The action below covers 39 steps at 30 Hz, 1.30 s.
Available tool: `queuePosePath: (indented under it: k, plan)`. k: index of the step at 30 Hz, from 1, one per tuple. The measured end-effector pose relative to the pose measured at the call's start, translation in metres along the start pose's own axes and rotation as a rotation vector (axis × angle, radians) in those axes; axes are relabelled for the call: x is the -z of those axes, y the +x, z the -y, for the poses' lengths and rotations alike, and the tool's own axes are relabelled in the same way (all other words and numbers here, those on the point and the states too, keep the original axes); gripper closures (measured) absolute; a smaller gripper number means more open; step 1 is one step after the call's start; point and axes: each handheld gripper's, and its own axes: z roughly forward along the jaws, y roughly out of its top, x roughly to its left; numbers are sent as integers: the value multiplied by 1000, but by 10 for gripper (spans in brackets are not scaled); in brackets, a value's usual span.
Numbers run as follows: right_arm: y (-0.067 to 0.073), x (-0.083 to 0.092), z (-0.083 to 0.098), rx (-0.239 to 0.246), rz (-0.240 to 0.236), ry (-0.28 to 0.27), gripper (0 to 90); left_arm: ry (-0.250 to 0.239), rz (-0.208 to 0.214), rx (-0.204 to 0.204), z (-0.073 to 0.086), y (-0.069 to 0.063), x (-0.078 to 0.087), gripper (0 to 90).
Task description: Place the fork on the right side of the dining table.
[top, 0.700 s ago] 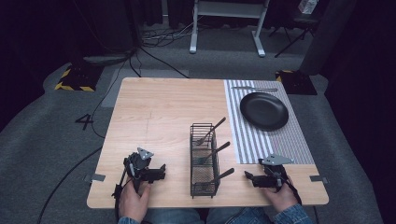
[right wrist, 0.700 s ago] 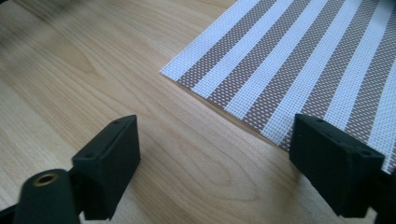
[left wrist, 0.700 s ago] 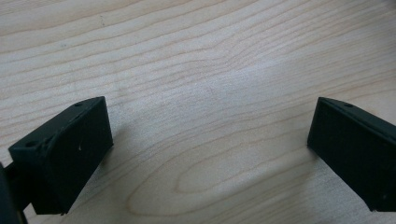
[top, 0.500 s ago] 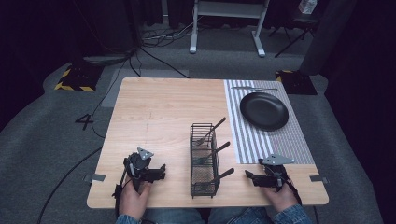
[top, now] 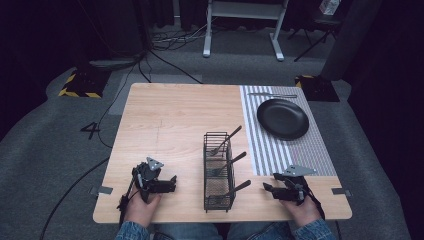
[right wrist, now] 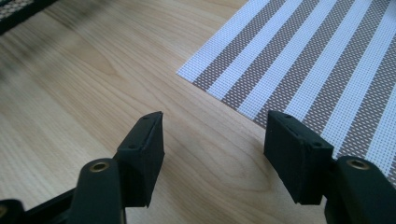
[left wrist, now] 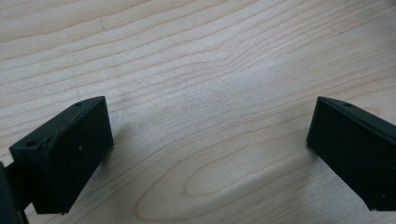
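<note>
The light wood desk [top: 170,120] sits on grey floor [top: 60,150] in a dark room, striped mat [top: 310,150] at 2 o'clock, while the left tongs [top: 167,186] and right tongs [top: 269,190] gape wide, holding nothing.

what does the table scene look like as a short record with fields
surface: light wooden table
mat: striped woven placemat on the table's right side
plate: round black plate on the placemat
utensil beyond plate: silver, type unclear
rack: black wire cutlery basket, three dark-handled utensils leaning out
left tool: open, empty, over bare wood
right tool: open, empty, near the placemat's corner
</note>
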Motion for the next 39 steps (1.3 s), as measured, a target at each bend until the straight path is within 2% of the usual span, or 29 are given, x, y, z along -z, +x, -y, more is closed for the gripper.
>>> queuePosePath:
  k: [11, 20, 30, 39]
  plan:
    - [2, 21, -18, -49, -47, -27, 401, -3, 0, -2, -1, 0, -1, 2]
    - [9, 42, -35, -37, -55, -49, 409, -3, 0, -2, -1, 0, -1, 2]
    - [33, 65, -61, 27, -91, -68, 420, -2, 0, -2, -1, 0, -1, 2]
    - [52, 78, -74, 74, -129, -72, 434, -2, 0, -3, 0, 0, -1, 2]
